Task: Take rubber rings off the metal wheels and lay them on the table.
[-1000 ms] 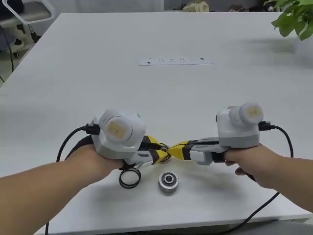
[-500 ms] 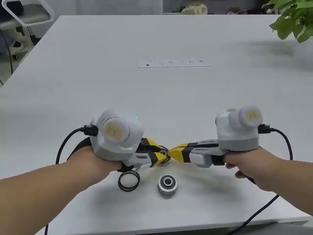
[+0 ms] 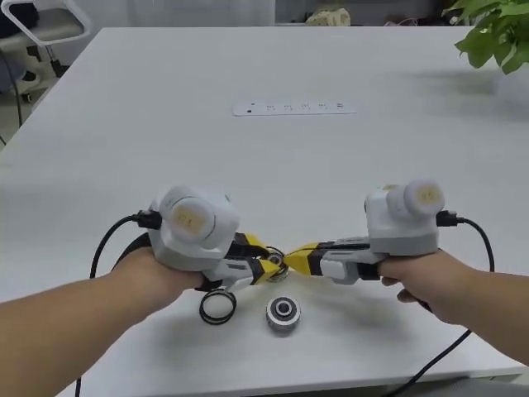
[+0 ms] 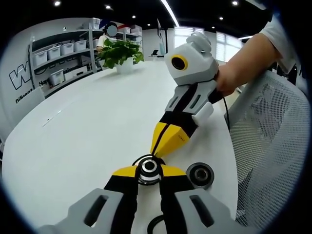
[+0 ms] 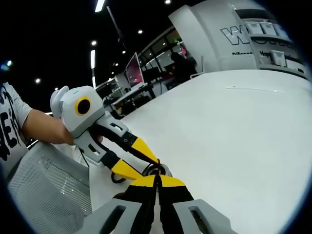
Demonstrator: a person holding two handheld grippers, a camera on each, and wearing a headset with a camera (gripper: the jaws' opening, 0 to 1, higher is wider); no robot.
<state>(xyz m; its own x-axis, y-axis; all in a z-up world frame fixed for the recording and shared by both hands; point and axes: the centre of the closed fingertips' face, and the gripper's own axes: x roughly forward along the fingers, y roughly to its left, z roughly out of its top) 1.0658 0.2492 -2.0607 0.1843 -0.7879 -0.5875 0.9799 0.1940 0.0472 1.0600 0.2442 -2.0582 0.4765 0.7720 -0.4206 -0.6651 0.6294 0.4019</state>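
A small metal wheel [image 4: 148, 168] with a black rubber ring around it sits between the jaws of my left gripper [image 4: 147, 170], which is shut on it just above the table. My right gripper [image 5: 157, 178] comes in from the right with its yellow jaws shut on that rubber ring [image 5: 154, 169] at the wheel's edge. In the head view the left gripper [image 3: 266, 266] and the right gripper [image 3: 290, 254] meet tip to tip near the front edge. A loose rubber ring [image 3: 217, 306] and a second wheel [image 3: 283, 311] lie on the table below them.
The white table [image 3: 264, 165] stretches far ahead, with a white power strip [image 3: 294, 108] at mid-table and a green plant [image 3: 496, 33] at the back right. Cables trail from both grippers. A mesh chair [image 4: 273, 146] stands by the near edge.
Both grippers stay locked together at the wheel, with only a slight drift to the left. The loose ring and second wheel lie where they were.
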